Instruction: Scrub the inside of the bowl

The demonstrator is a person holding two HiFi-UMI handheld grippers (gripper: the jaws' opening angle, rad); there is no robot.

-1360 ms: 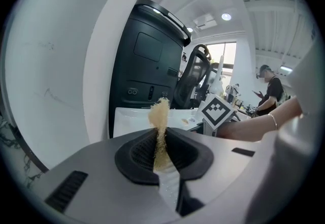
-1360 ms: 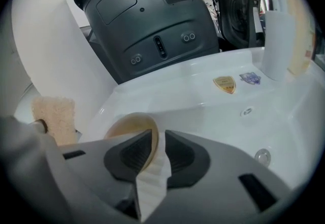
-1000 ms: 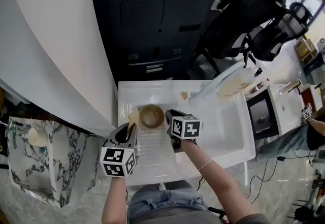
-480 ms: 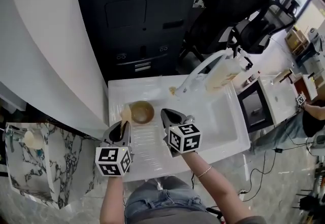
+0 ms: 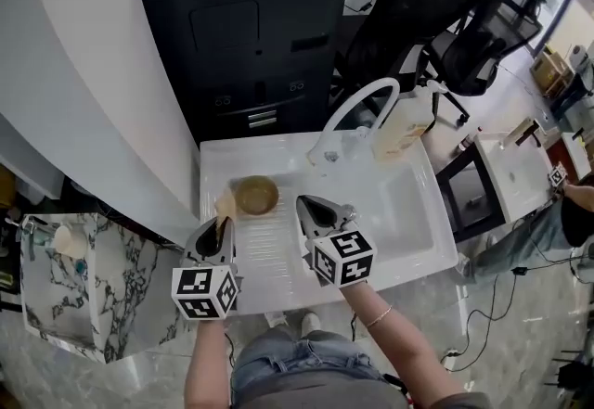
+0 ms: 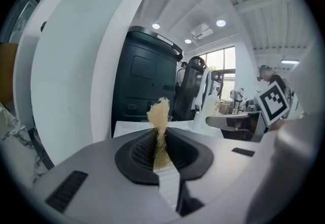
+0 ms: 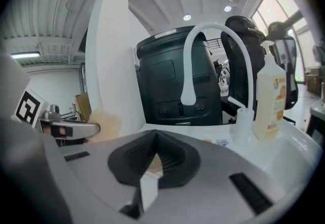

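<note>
Standing over a white sink unit (image 5: pixel 413 212), a person holds a two-jaw gripper in each hand above its ribbed draining board (image 5: pixel 269 254). The left gripper (image 5: pixel 223 220) has its jaws pressed together on a tan, fibrous scrub pad (image 6: pixel 159 111), which sticks up past the jaw tips. In the head view the pad sits just beside the near-left rim of the bowl, though I cannot tell whether it touches. The brown bowl (image 5: pixel 256 195) stands upright on the far-left part of the sink unit, just past the ribbed board. The right gripper (image 5: pixel 308 204) hangs to the right of the bowl, near it but apart. Its own view shows the jaw tips meeting with nothing gripped between them. At the far edge of the sink unit a white arched faucet (image 7: pixel 188 75) rises, and a pale soap bottle (image 7: pixel 271 96) with a pump top stands just to its right. Behind the sink unit is a tall black cabinet (image 5: pixel 251 27), with black office chairs (image 5: pixel 455 18) further right. To the left, a marble-patterned surface (image 5: pixel 65 305) carries a small cup (image 5: pixel 63 240).
</note>
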